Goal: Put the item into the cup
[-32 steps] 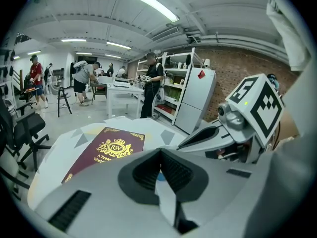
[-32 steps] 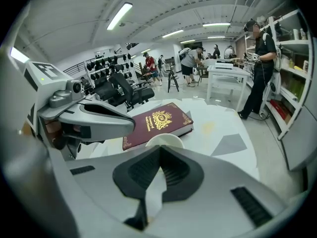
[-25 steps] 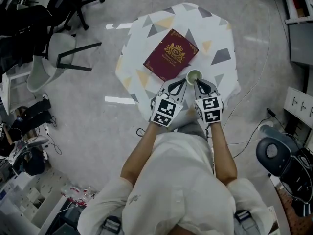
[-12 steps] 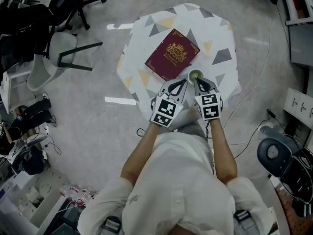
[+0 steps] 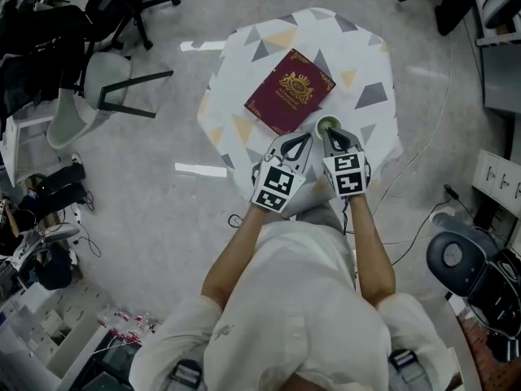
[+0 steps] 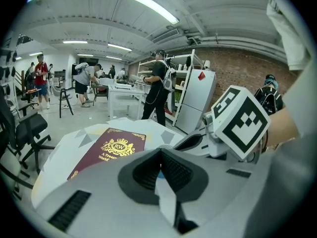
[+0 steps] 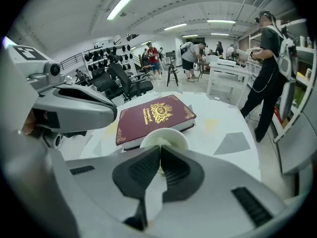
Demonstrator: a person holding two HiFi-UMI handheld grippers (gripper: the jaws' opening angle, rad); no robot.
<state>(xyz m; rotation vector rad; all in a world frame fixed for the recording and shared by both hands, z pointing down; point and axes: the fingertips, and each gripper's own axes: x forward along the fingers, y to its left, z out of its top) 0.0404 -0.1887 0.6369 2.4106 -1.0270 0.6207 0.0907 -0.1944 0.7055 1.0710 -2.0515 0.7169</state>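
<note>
**Task progress at the paper cup.** The white paper cup (image 5: 326,125) stands upright on the patterned tablecloth (image 5: 366,63), just beside the near corner of the maroon hardback book (image 5: 289,90).

- **Right gripper:** Your right gripper (image 7: 159,155) has its jaws pressed together with nothing between them. The tips sit at the near rim of the cup (image 7: 164,135).
- **Left gripper:** Your left gripper (image 6: 159,165) is likewise closed, pad against pad, and points toward the book (image 6: 110,148). A small bluish fleck shows at its tips, too small to identify.
- **Both grippers:** In the head view the left gripper (image 5: 296,142) and right gripper (image 5: 333,138) lie side by side, near the cup.

No loose item is visible on the cloth. A pale shape shows inside the cup, but whether it is the item cannot be told.

Judged from this, the drop is probably done, or the item is hidden. What is left is to confirm the cup's contents and draw both grippers clear without tipping it.
</note>
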